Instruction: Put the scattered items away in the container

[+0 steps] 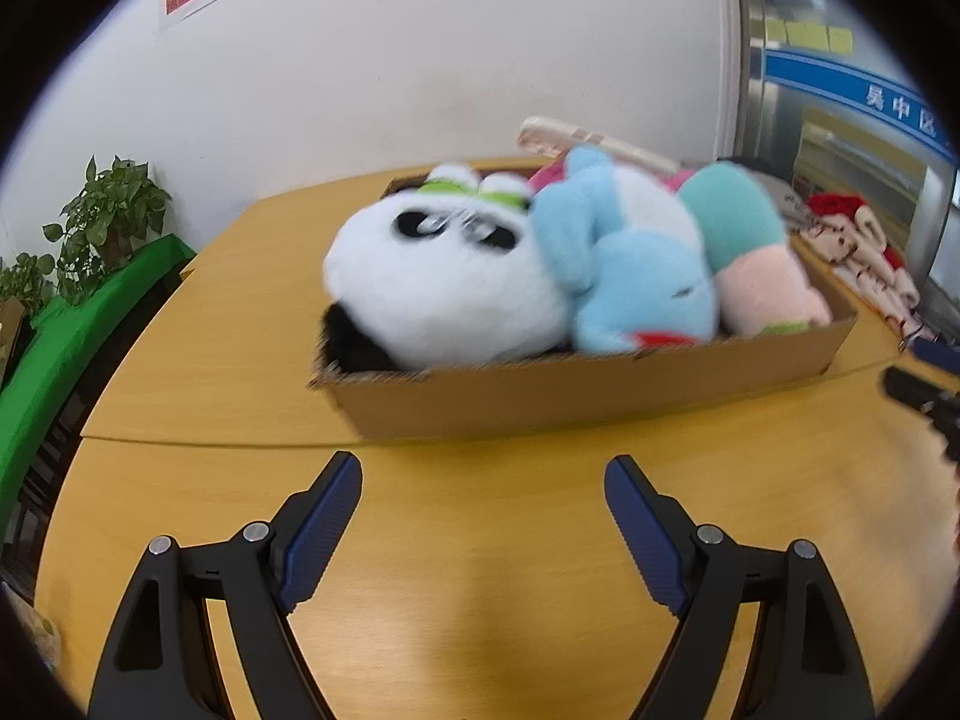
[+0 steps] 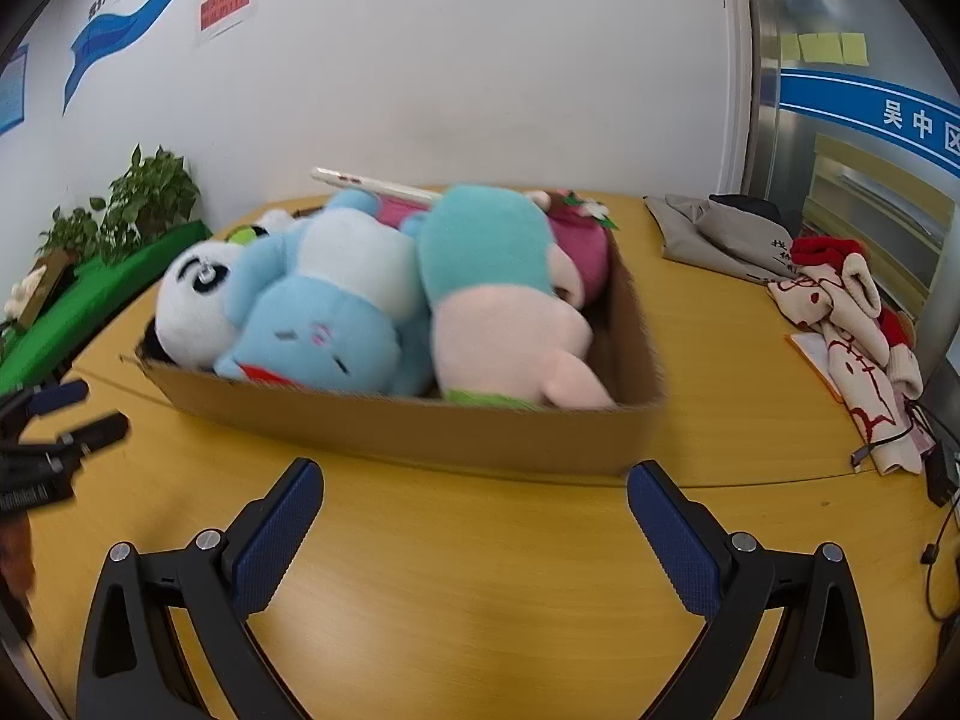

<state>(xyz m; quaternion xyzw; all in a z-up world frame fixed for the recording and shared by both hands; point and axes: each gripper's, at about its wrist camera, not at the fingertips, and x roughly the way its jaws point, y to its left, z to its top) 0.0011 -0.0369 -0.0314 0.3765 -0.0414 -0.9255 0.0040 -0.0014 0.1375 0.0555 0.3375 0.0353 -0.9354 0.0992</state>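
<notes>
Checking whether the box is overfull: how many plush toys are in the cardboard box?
4 visible: a panda at the left end, a blue plush beside it, a teal-and-pink plush to its right, and a magenta one behind that. Others may be hidden underneath.

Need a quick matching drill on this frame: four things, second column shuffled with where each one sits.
1 panda plush
2 blue plush
3 potted plant
4 red-and-cream cloth

A on the table, right of the box
B left end of the cardboard box
C by the wall, left of the table
D middle of the box

Pairs: 1-B, 2-D, 3-C, 4-A
</notes>
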